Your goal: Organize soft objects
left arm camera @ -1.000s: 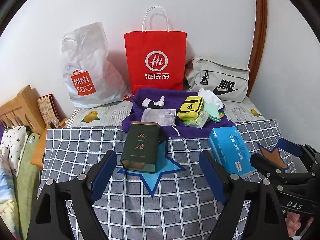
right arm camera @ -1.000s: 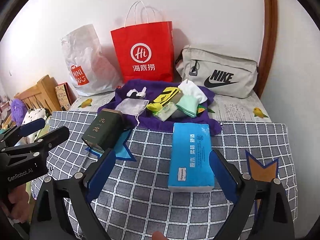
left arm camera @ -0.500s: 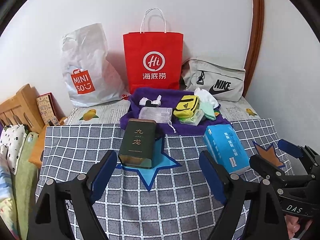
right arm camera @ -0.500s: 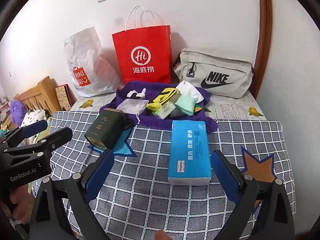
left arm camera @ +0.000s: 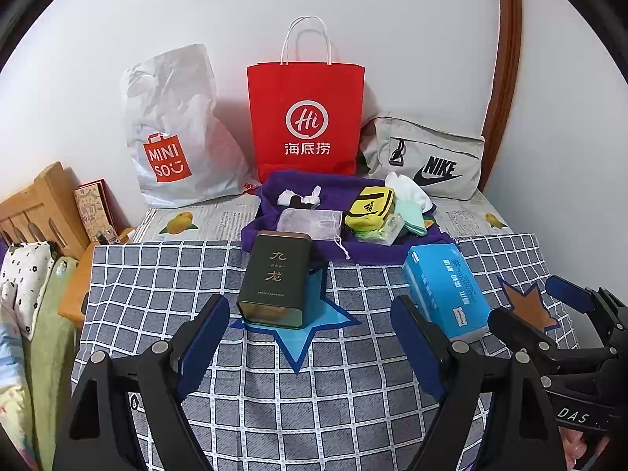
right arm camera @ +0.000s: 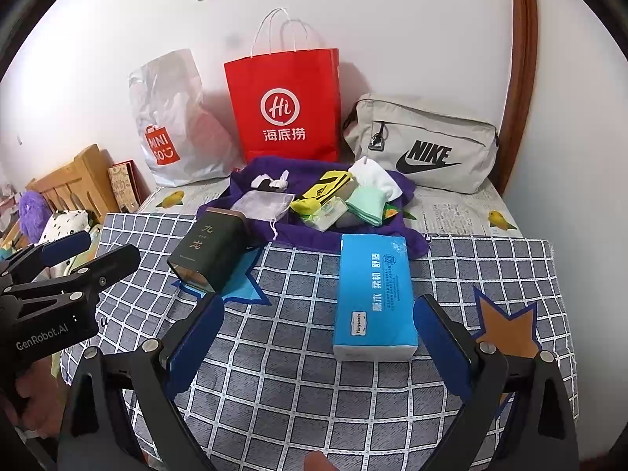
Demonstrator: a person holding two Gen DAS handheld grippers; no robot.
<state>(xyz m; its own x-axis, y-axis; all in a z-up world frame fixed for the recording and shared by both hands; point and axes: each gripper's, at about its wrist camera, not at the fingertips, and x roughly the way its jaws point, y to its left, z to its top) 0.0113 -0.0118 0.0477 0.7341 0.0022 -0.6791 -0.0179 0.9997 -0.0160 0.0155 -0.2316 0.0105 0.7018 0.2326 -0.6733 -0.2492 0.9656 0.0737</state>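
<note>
Ahead, open checked cloth (left arm camera: 165, 274) between claws

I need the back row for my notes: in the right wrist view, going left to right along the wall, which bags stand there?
White Miniso bag → red paper bag → grey Nike pouch.

Both grippers are black plastic with blue pads and silver screws. The left gripper (left arm camera: 310, 347) reads "GenRobot.AI" in white on its side; the right gripper (right arm camera: 320, 343) reads "DAS".
</note>
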